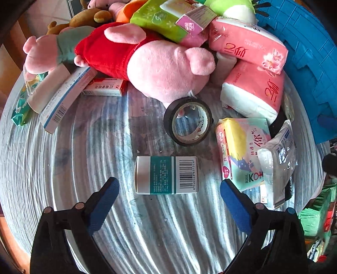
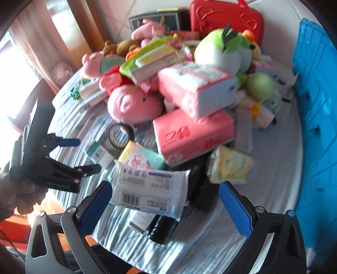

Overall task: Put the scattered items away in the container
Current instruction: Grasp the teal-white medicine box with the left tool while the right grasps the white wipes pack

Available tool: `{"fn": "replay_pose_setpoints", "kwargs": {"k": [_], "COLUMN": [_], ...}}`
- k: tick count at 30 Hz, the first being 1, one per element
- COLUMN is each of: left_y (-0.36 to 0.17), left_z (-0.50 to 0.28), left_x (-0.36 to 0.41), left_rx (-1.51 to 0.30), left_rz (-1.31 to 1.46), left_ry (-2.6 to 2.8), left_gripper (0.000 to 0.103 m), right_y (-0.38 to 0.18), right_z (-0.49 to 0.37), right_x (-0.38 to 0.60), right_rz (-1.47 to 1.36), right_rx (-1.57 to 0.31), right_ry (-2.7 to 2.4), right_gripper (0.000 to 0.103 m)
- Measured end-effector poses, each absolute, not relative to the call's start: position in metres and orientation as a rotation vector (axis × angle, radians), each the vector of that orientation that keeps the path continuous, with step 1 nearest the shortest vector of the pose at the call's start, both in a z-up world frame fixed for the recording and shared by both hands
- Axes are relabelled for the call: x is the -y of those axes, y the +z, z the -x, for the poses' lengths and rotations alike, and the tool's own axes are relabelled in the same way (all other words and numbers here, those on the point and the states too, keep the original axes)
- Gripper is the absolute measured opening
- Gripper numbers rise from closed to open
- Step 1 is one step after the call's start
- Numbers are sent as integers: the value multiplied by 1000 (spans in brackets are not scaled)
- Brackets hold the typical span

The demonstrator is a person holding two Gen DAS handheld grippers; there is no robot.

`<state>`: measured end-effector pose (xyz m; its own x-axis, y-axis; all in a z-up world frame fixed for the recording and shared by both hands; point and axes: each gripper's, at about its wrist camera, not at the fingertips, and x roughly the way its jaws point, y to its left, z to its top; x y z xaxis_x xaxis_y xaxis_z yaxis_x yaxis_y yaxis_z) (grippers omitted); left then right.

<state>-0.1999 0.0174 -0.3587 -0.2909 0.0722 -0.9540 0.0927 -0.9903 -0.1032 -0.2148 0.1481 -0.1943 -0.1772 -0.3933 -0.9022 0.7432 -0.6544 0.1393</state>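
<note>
A teal and white box (image 1: 166, 175) with a barcode lies flat on the striped cloth, between the blue pads of my left gripper (image 1: 168, 190). The jaws stand wide and neither pad touches the box. That gripper (image 2: 86, 156) also shows in the right wrist view, held by a hand. My right gripper (image 2: 166, 200) is open above a white wipes pack (image 2: 147, 189); its right pad is well clear of the pack. The blue plastic container (image 1: 305, 63) stands at the right edge of the table (image 2: 316, 105).
A heap of pink plush pigs (image 1: 164, 69), pink tissue packs (image 1: 252, 90), a green pack (image 1: 160, 19) and green plush toys (image 2: 219, 52) fills the far side. A black tape roll (image 1: 188, 121), a pastel pack (image 1: 242, 147) and small boxes (image 1: 63, 101) lie around.
</note>
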Motion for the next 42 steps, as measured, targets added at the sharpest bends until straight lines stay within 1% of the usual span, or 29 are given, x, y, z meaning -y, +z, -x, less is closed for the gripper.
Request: {"fn": "replay_pose_setpoints", "kwargs": {"k": [2, 3, 4, 7, 12, 20, 22, 25, 26, 27, 28, 29, 30, 31, 35, 42], "left_y": [-365, -369, -373, -373, -363, -345, -342, -340, -340, -339, -338, -337, -336, -335, -329, -311], "left_z": [200, 200, 200, 198, 190, 179, 177, 175, 175, 176, 176, 176, 177, 178, 181, 202], "left_x": [-16, -17, -17, -19, -15, -4, -3, -3, -3, -4, -4, -4, -5, -5, -7, 7], "left_rx": [-238, -249, -255, -256, -324, -391, -400, -405, -405, -405, -405, -405, -404, -405, -400, -382], "left_rz": [-1851, -1855, -1868, -1846, -1802, -1748, -1740, -1740, -1740, -1738, -1736, -1733, -1729, -1727, -1717, -1689], "left_ry": [-2512, -2517, -2516, -2543, -2570, -2582, -2581, -2574, -2573, -2573, -2573, -2574, -2575, -2575, -2576, -2592], "left_gripper": [85, 74, 60, 60, 59, 59, 59, 59, 59, 59, 59, 59, 59, 59, 59, 59], "right_y": [-207, -212, -216, -222, -224, -234, -242, -256, -259, -261, -263, -264, -263, -262, -255, -228], "right_z": [211, 210, 208, 204, 194, 153, 151, 154, 156, 159, 163, 166, 169, 172, 179, 183], "right_x": [-141, -137, -134, -129, -122, -101, -100, -95, -93, -92, -92, -92, -94, -95, -102, -111], "right_rz": [-1333, -1337, -1335, -1320, -1254, -919, -876, -886, -905, -931, -958, -983, -1000, -1020, -1049, -1038], "right_rx": [-448, -459, -479, -524, -632, -1029, -1091, -1116, -1110, -1097, -1083, -1070, -1050, -1022, -967, -894], "right_ry": [-1889, -1881, -1873, -1857, -1818, -1667, -1652, -1622, -1612, -1600, -1593, -1594, -1596, -1591, -1588, -1624], "right_gripper": [103, 103, 103, 103, 103, 103, 103, 102, 100, 96, 78, 69, 68, 61, 53, 52]}}
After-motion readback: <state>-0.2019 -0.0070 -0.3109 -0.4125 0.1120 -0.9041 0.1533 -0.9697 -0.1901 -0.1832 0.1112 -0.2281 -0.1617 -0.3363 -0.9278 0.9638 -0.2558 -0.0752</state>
